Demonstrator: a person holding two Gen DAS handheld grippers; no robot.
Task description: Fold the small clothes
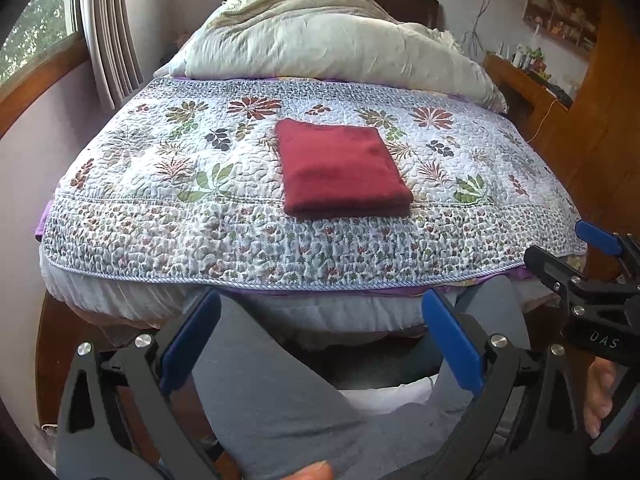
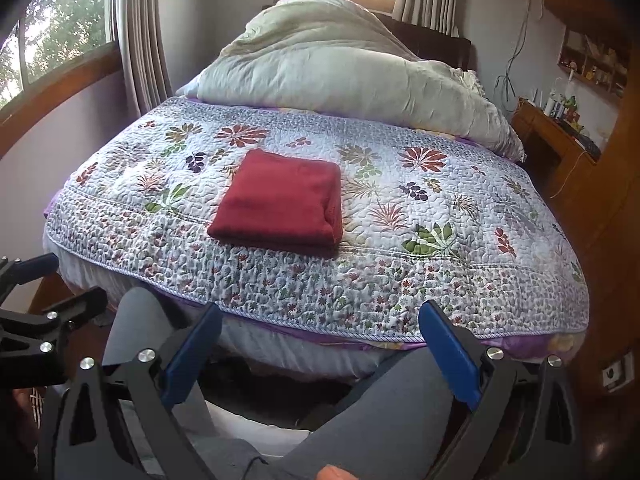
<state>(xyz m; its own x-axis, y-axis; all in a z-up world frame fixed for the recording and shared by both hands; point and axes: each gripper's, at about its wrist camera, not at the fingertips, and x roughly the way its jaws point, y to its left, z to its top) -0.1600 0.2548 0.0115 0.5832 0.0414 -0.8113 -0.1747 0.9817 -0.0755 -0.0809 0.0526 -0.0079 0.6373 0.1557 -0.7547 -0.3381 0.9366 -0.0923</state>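
Observation:
A dark red cloth (image 1: pixel 340 168) (image 2: pixel 282 202) lies folded into a neat rectangle on the floral quilt (image 1: pixel 200 216) (image 2: pixel 440 264), near the bed's foot end. My left gripper (image 1: pixel 320 300) is open, held back from the bed over the person's grey-trousered knees (image 1: pixel 280 400), nothing between its blue pads (image 1: pixel 192 344). My right gripper (image 2: pixel 320 312) is open too and holds nothing. It hovers short of the quilt's front edge. Each gripper shows at the side of the other's view: the right gripper (image 1: pixel 592 264) and the left gripper (image 2: pixel 48 284).
A bunched pale green duvet (image 1: pixel 320 40) (image 2: pixel 344 76) fills the head of the bed. A wooden desk (image 1: pixel 532 92) (image 2: pixel 556 136) with small items stands at the right. Curtains (image 1: pixel 108 32) and windows line the left wall.

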